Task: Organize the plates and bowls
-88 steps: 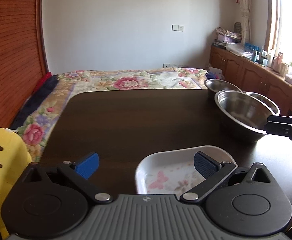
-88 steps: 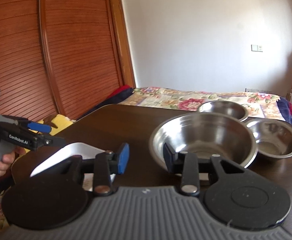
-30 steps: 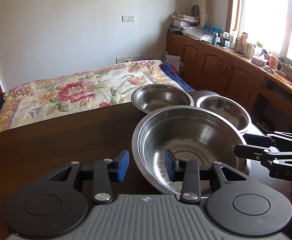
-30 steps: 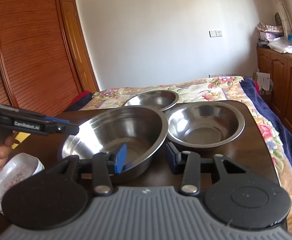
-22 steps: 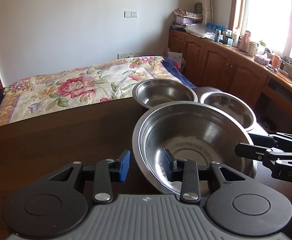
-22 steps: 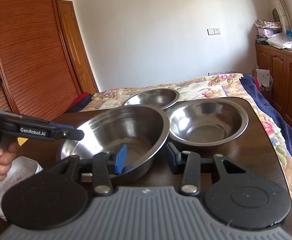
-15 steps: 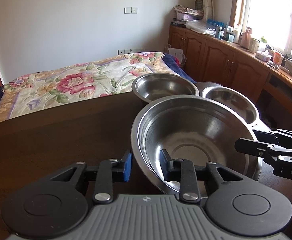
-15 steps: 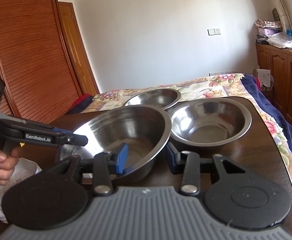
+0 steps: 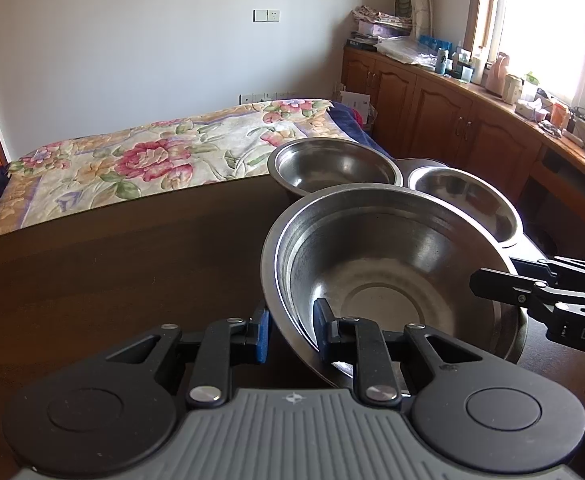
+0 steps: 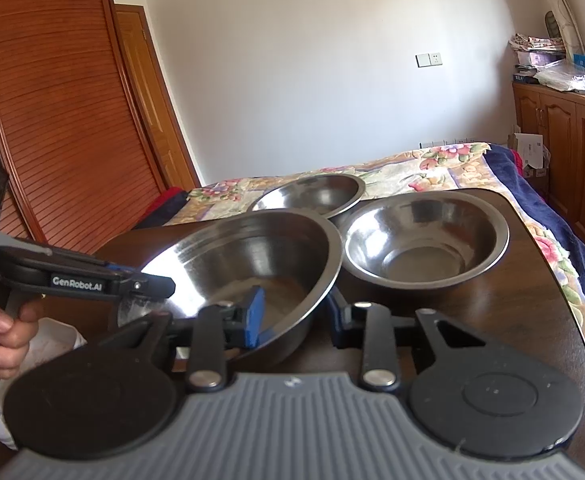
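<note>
1. Steel is what my left claw (image 9: 291,330) has hold of: its two pads are pressed together on the near wall of the large bowl (image 9: 392,272), one pad outside and one inside the rim
2. My right claw (image 10: 294,316) straddles the opposite side of the same rim with its pads apart, the blue pad inside the bowl and the other outside, neither visibly pressing on the metal
3. From the right wrist view the large bowl sits tilted, its left-claw side raised, so I judge it is pinched and partly lifted off the desk (image 9: 112,260)
4. Step in hand, as I read it: taking up the biggest bowl so the bowls can be nested. Next I would need either to bring the right pads together for a two-sided hold or to draw that claw clear, then lift evenly so the slick rim does not slip
5. That bowl is wide, shiny and empty, with a flat ringed base
6. Just beyond it stand two smaller steel bowls, the middle bowl (image 9: 468,200) to the right and the far bowl (image 9: 332,166) behind, both upright near the desk's far edge
7. A white plate (image 10: 52,340) lies low at the left, under the hand holding my left claw
</note>
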Action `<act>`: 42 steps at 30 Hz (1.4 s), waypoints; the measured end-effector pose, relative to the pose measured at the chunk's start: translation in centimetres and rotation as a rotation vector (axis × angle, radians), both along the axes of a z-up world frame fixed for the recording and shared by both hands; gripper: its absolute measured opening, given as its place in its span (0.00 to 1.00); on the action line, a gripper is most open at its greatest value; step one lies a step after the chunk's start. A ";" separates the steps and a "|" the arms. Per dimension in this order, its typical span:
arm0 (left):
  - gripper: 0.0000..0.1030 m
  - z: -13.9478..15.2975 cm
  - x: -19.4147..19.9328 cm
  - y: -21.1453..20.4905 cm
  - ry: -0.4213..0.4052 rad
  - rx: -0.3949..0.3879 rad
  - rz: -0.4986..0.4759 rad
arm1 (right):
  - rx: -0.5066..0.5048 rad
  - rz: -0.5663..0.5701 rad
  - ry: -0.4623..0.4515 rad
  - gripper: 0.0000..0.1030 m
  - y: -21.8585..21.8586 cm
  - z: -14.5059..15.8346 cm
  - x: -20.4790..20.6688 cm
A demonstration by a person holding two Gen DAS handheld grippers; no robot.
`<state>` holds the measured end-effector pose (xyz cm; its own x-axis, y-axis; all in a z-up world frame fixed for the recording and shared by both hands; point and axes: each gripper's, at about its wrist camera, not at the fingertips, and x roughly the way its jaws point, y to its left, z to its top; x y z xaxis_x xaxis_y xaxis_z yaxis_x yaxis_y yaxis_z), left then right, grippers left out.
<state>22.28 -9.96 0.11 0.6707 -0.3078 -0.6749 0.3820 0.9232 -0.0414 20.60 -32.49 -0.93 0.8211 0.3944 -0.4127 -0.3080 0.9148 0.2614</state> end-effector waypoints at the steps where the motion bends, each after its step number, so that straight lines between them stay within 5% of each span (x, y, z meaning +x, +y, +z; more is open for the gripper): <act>1: 0.23 0.0 -0.2 0.1 -0.001 -0.004 -0.001 | -0.001 0.000 0.001 0.34 0.1 0.0 0.0; 18: 0.24 2.2 -4.8 1.9 -0.062 -0.068 -0.021 | -0.030 0.002 -0.038 0.32 0.7 1.5 -2.8; 42: 0.25 0.2 -10.9 2.0 -0.046 -0.114 -0.070 | -0.072 -0.031 -0.002 0.32 0.3 0.5 -8.2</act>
